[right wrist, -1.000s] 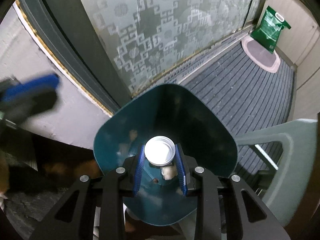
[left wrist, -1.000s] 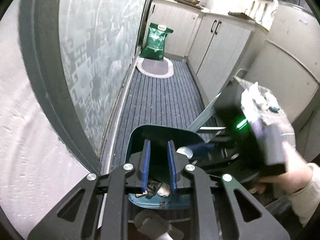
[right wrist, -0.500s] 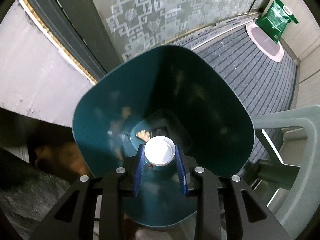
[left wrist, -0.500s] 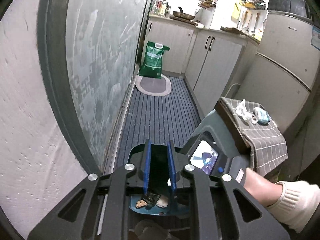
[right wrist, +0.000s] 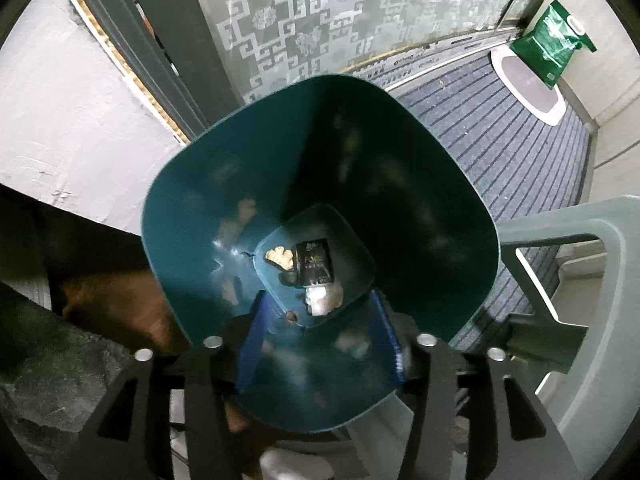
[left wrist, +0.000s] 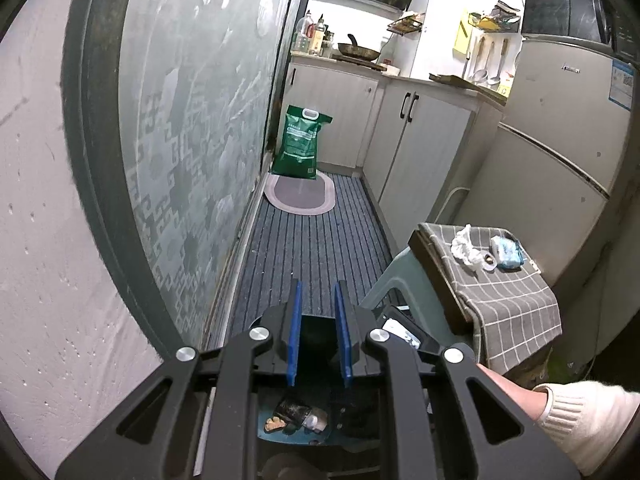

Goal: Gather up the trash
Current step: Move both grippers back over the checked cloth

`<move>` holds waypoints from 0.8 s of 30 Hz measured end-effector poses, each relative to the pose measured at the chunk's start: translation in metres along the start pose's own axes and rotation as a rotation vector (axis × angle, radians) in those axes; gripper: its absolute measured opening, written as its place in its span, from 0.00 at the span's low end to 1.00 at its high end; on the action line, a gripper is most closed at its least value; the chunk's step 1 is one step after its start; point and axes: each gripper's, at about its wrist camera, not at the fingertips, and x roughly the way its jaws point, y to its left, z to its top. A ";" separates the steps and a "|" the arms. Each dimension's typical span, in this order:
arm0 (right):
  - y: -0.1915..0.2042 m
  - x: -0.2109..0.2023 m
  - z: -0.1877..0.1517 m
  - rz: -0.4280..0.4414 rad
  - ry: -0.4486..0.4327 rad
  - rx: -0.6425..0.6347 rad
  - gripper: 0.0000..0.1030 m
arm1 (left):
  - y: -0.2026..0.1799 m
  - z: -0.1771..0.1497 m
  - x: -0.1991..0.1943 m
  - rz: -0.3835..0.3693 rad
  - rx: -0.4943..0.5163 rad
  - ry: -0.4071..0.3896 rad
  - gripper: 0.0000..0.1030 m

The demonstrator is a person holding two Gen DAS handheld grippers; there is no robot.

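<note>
My right gripper (right wrist: pixel 322 340) points down into a teal trash bin (right wrist: pixel 180 208). Its jaws are opening and nothing is between the blue pads. On the bin's bottom lie a black packet (right wrist: pixel 314 262), a yellowish scrap (right wrist: pixel 280 256) and a whitish piece (right wrist: pixel 322 300). My left gripper (left wrist: pixel 319 332) hangs above the bin's near edge, nearly shut with a narrow empty gap. To the right, a stool's checked cloth (left wrist: pixel 508 300) carries a crumpled white tissue (left wrist: pixel 464 246), a blue packet (left wrist: pixel 506 250) and a small cap (left wrist: pixel 489 260).
A patterned glass door (left wrist: pixel 192 140) runs along the left. The striped floor mat (left wrist: pixel 316 240) leads to a green bag (left wrist: pixel 302 144) and white cabinets (left wrist: pixel 416 152). A fridge (left wrist: pixel 560 140) stands behind the stool. A hand with a pale sleeve (left wrist: pixel 580 416) holds the right gripper.
The right jaws have opened, and the white-capped container they held is no longer between them. The right gripper sank a little toward the bin. The left gripper rose.
</note>
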 end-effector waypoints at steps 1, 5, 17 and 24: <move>0.000 -0.003 0.000 0.003 -0.008 0.000 0.59 | -0.002 0.002 -0.001 0.000 -0.001 -0.005 0.17; 0.003 -0.024 -0.001 0.047 -0.072 0.002 0.62 | -0.007 0.007 -0.003 0.006 0.001 -0.021 0.17; 0.006 -0.111 -0.003 0.098 -0.299 -0.002 0.67 | -0.022 0.019 -0.002 0.020 0.005 -0.041 0.17; -0.025 -0.155 -0.017 0.061 -0.423 0.049 0.67 | -0.038 0.023 0.005 0.015 0.022 -0.041 0.26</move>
